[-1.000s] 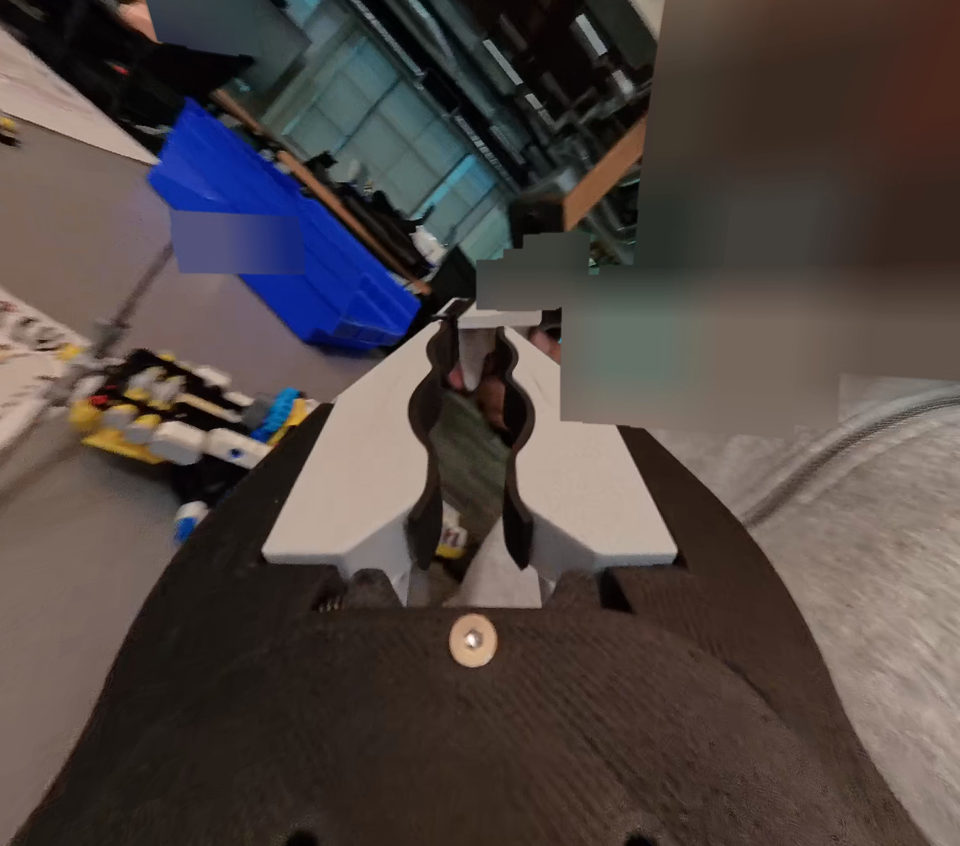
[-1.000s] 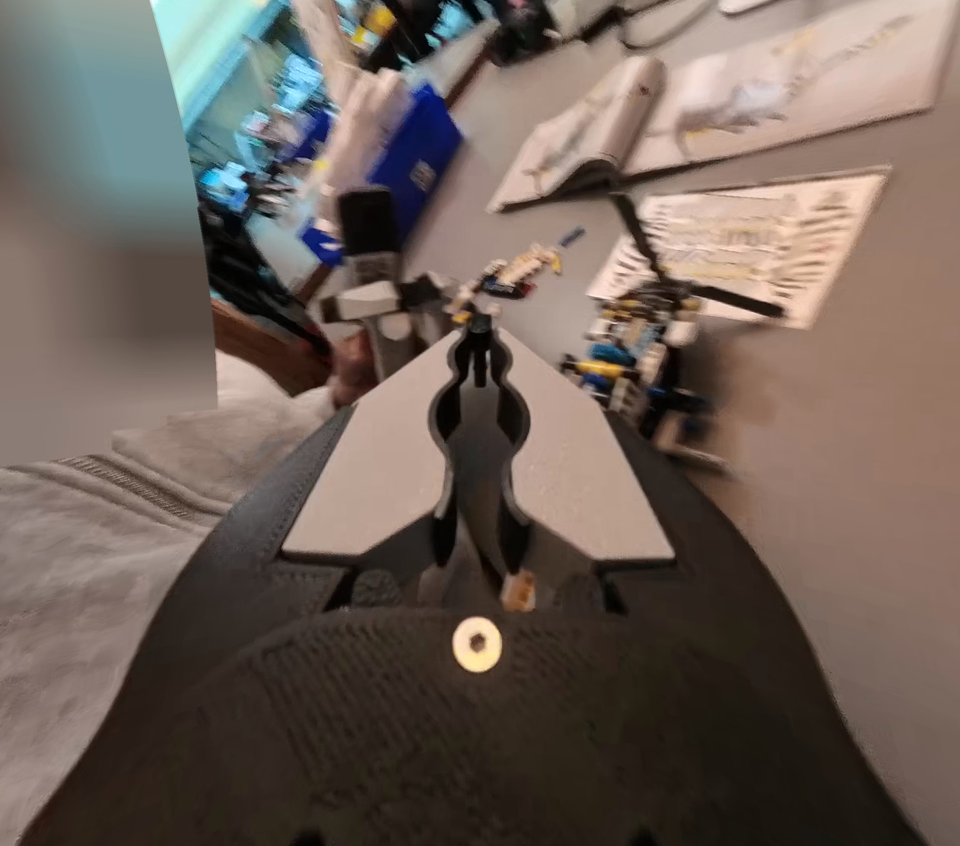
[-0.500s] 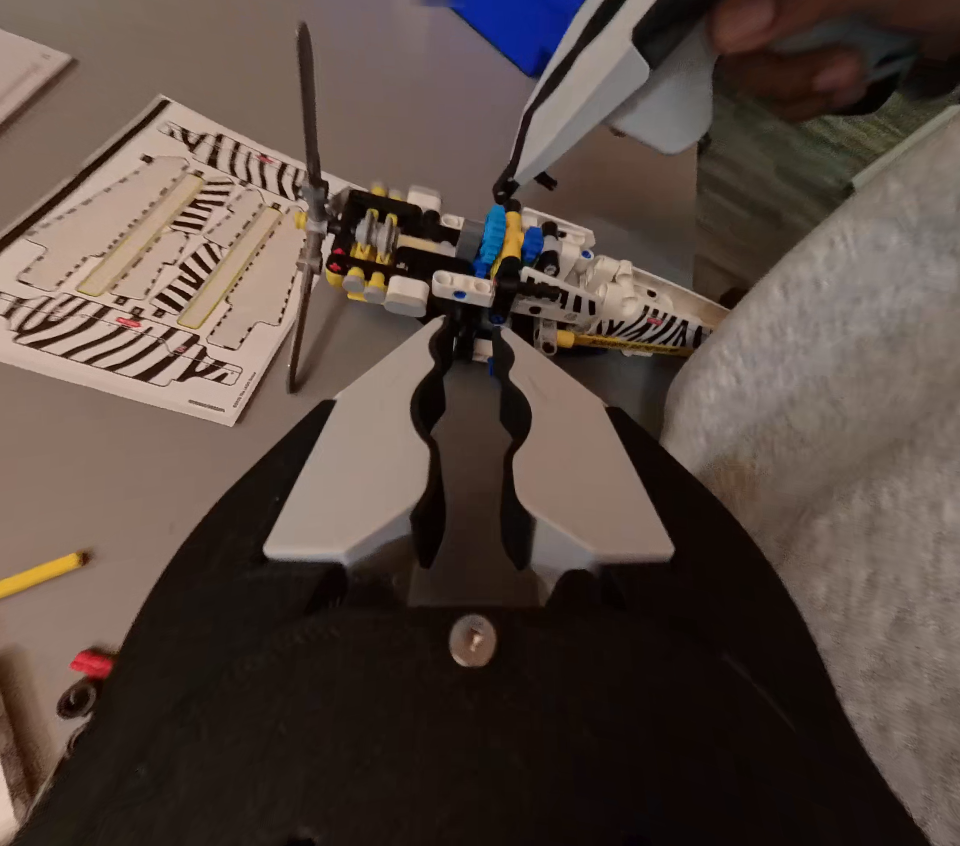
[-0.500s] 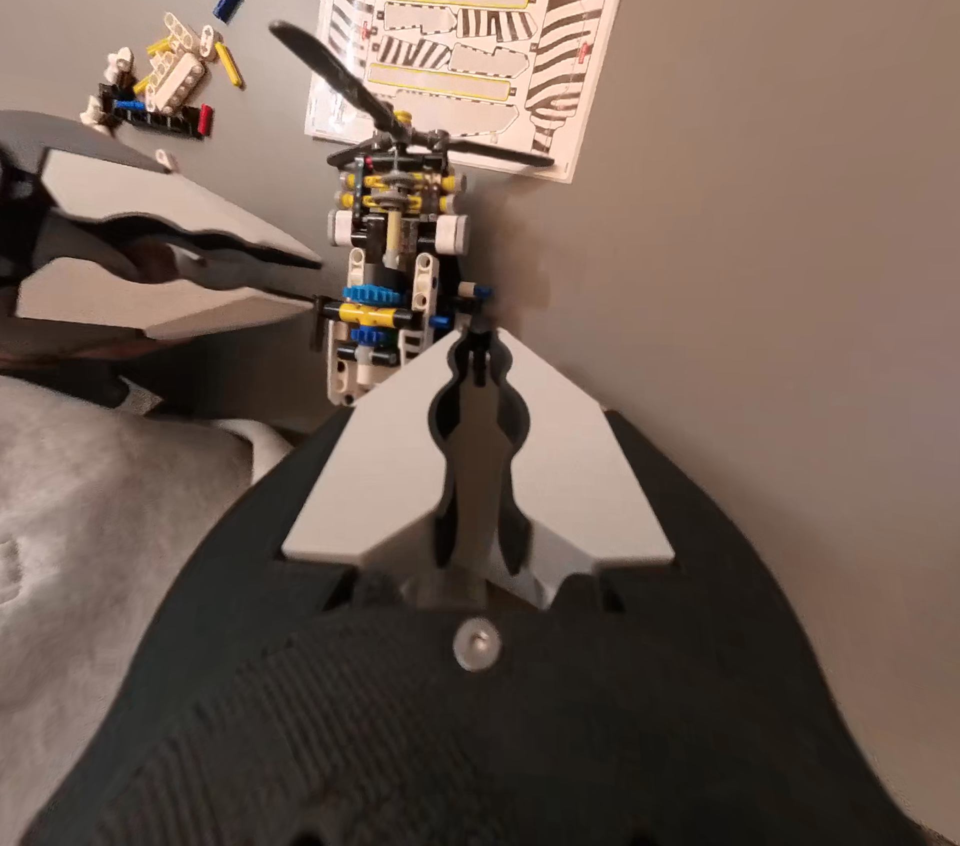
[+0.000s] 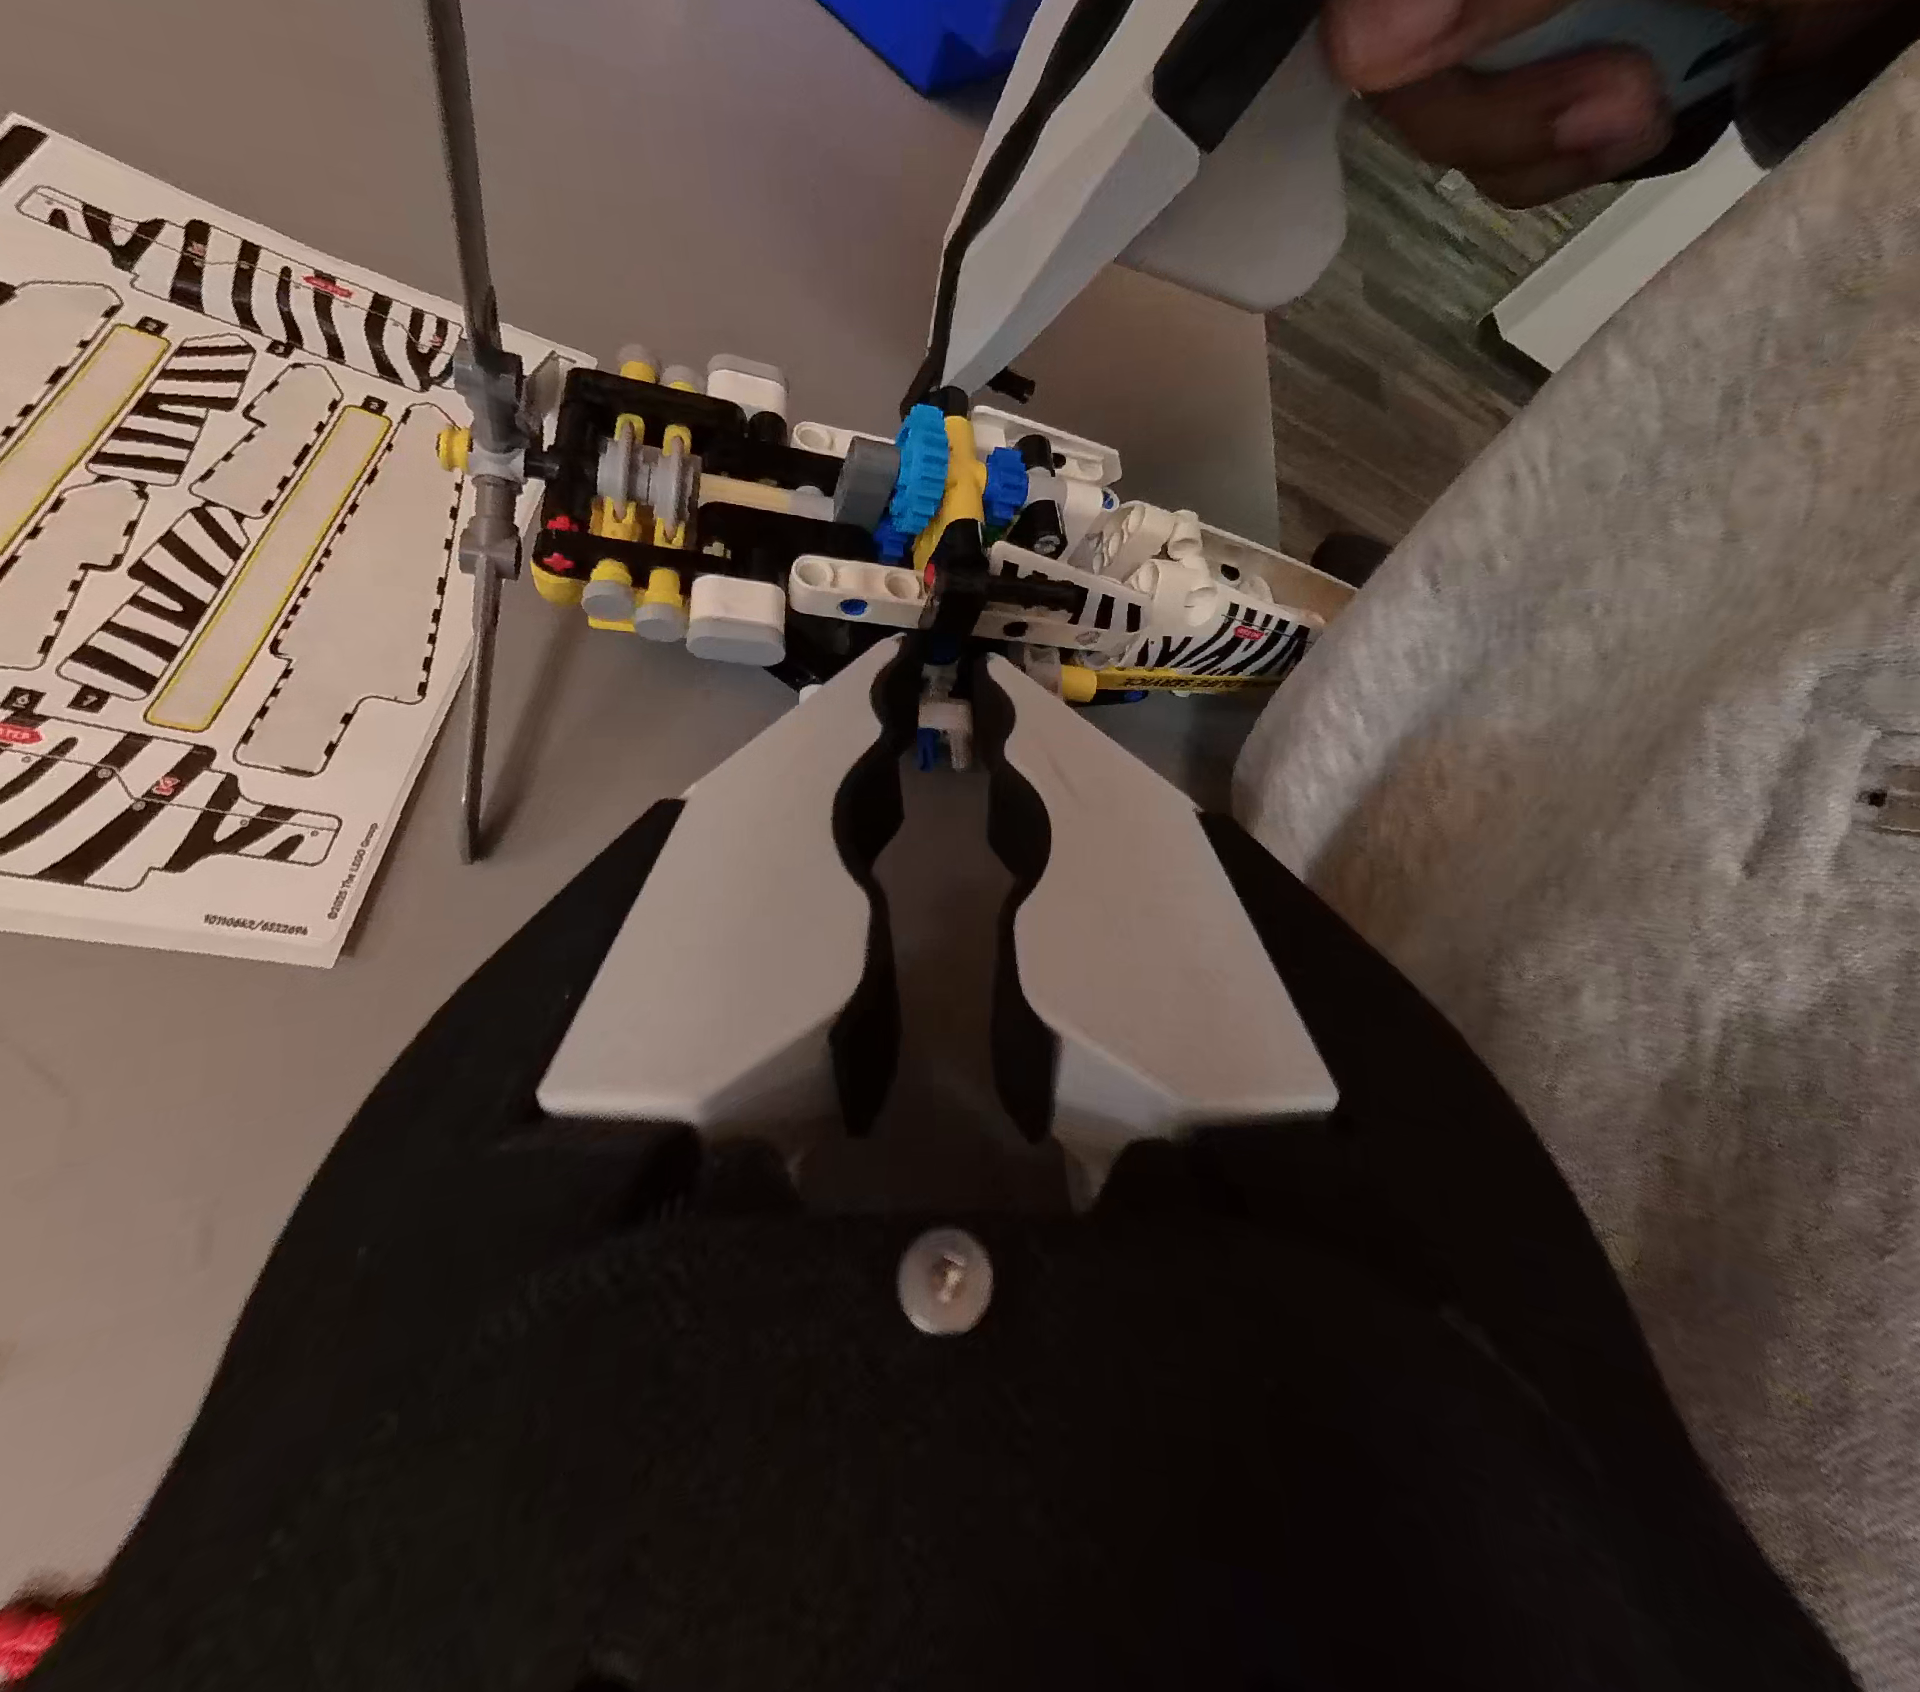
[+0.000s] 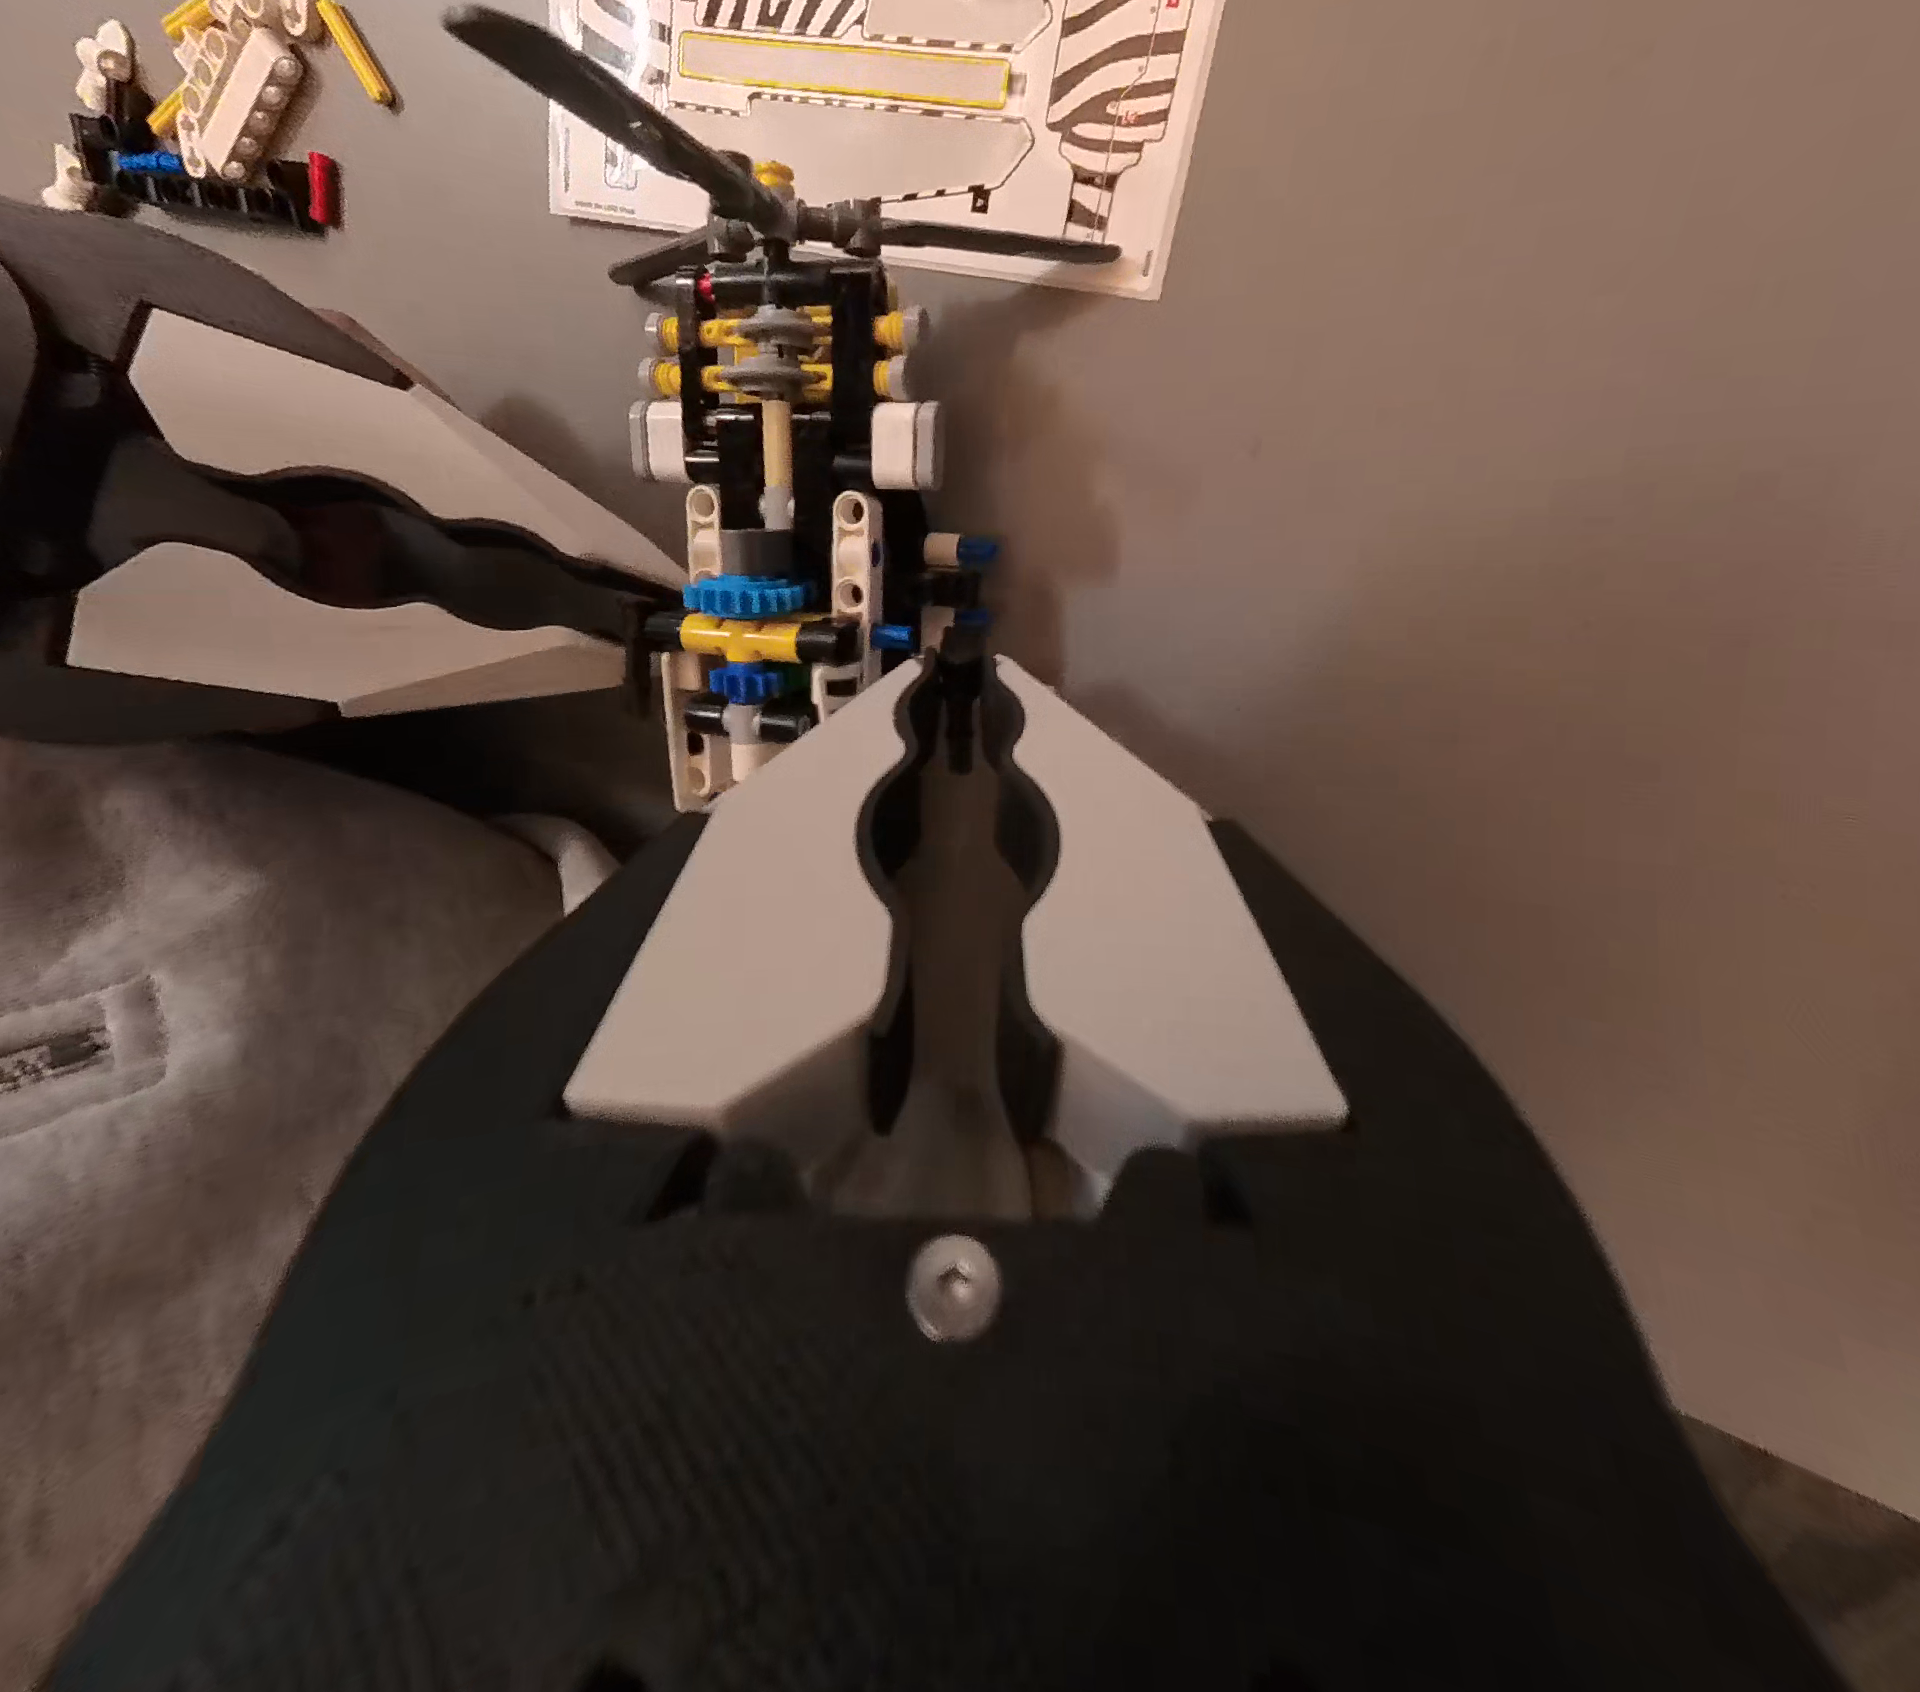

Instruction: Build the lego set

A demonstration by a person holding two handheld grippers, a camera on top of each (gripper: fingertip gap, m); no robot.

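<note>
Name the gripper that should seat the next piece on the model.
Right. The right gripper pinches a black pin right beside the model, near its blue pins. The left gripper grips the model's opposite side, so it looks busy steadying it.

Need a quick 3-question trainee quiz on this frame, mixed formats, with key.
1. True or false: the lego model's propeller end faces the sticker sheet.
2. What does the right claw hold between its tips? A) a black pin B) a blue gear C) a yellow axle
3. Fill in: in the right wrist view, the loose parts lie to the ___ of the sticker sheet.

Key: 1 true; 2 A; 3 left.
</note>
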